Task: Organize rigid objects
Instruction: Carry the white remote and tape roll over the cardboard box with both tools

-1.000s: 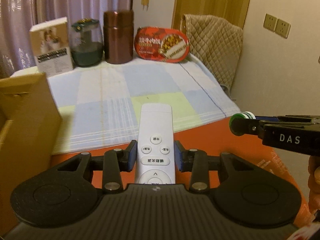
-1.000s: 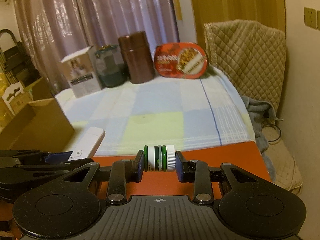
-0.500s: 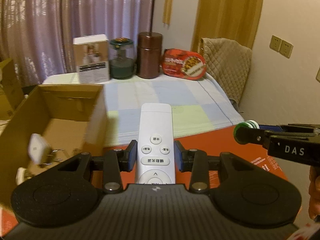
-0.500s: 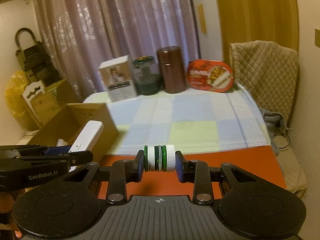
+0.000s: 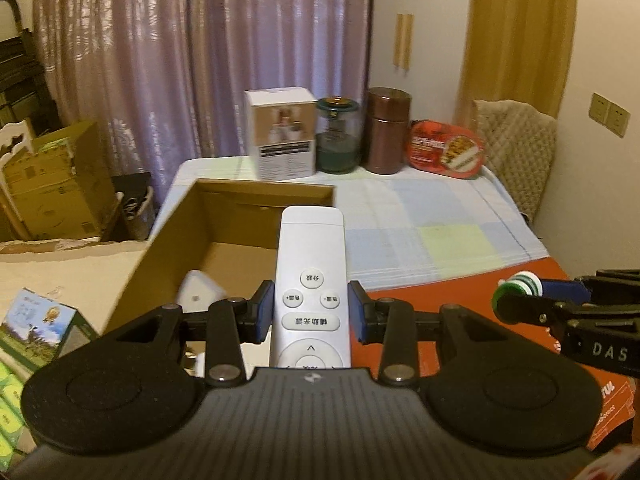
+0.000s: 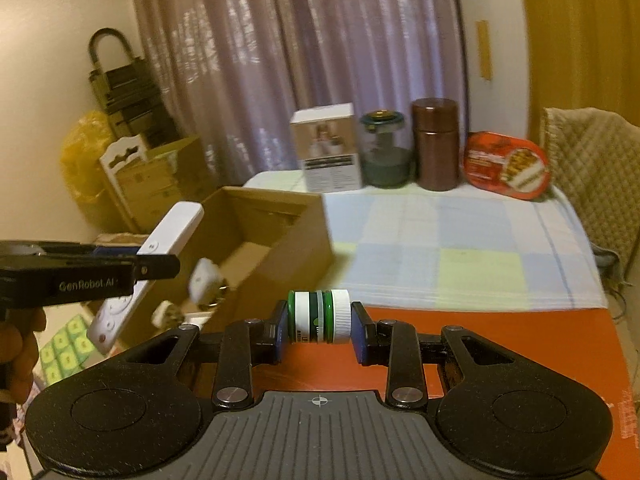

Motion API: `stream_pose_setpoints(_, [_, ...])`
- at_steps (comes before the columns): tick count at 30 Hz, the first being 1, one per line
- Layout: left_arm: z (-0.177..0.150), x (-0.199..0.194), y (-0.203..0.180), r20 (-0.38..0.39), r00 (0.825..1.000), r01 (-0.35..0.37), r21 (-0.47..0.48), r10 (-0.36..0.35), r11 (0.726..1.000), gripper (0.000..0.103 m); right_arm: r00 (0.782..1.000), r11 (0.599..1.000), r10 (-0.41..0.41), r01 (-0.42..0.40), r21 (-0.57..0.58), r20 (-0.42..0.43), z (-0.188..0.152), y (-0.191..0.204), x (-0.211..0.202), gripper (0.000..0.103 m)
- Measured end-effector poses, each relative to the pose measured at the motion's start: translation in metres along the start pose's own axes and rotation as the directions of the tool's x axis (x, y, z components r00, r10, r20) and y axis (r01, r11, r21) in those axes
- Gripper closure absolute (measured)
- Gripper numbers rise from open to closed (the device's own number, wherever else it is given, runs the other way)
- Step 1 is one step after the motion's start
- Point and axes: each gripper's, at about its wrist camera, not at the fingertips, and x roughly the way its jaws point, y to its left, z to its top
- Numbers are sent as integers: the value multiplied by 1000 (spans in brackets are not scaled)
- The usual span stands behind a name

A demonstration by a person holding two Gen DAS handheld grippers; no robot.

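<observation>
The left claw [image 5: 311,312] is closed on a white remote control [image 5: 311,280], its blue pads pressing the remote's two long sides at the button section, so that the remote points forward and its far end hangs over the open cardboard box [image 5: 240,216]; from the right wrist view the same remote [image 6: 160,256] is seen tilted, raised above the box's near left side, with the left claw [image 6: 144,268] clamped across it. The right claw [image 6: 320,326] grips a small green-and-white jar [image 6: 319,317] lying on its side, one pad on the base and the other on the white cap, held above an orange-red box [image 6: 500,344] in the foreground; in the left wrist view that jar [image 5: 518,286] shows at the right edge, clear of the cardboard box. Inside the cardboard box lie a small white device [image 5: 200,292] and some other small items too blurred to name. Behind the box a checked cloth [image 6: 460,248] covers the table, and along its far edge stand a white carton [image 6: 326,148], a green glass jar [image 6: 384,148], a brown canister [image 6: 435,144] and a red oval tin [image 6: 506,164] propped on edge.
</observation>
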Motion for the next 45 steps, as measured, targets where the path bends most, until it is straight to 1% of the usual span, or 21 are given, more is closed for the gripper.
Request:
stream_pose_setpoints(4, [-2, -7, 18, 1, 1000, -17, -9, 17, 1000, 70, 1000, 999, 23, -23, -30, -8, 2, 21, 9, 75])
stream_pose_setpoints(11, [-6, -12, 39, -4, 1000, -30, -22, 30, 999, 70, 999, 997, 50, -51, -62, -17, 4, 47, 21, 75])
stream_pose_setpoints(20, [-6, -6, 63, -9, 1000, -27, -26, 26, 999, 70, 996, 991, 73, -78, -105, -45, 5, 71, 44, 75])
stream_pose_setpoints(24, [-5, 3, 73, -16, 1000, -25, -27, 25, 999, 70, 995, 989, 81, -87, -116, -60, 5, 78, 58, 75])
stream_pose_setpoints(28, [-1, 12, 83, -18, 999, -30, -21, 29, 999, 70, 991, 988, 107, -115, -102, -79, 9, 82, 72, 75])
stream_pose_setpoints(35, [5, 36, 97, -36, 999, -29, -9, 28, 1000, 70, 990, 987, 114, -123, -105, -89, 20, 88, 97, 75])
stream_pose_setpoints(40, [1, 61, 109, -66, 998, -20, -24, 19, 1000, 70, 987, 988, 111, -121, -95, -113, 21, 87, 120, 75])
stream_pose_setpoints(45, [-6, 82, 112, -95, 995, -21, -19, 19, 1000, 70, 985, 990, 113, -123, -73, -134, 17, 83, 137, 75])
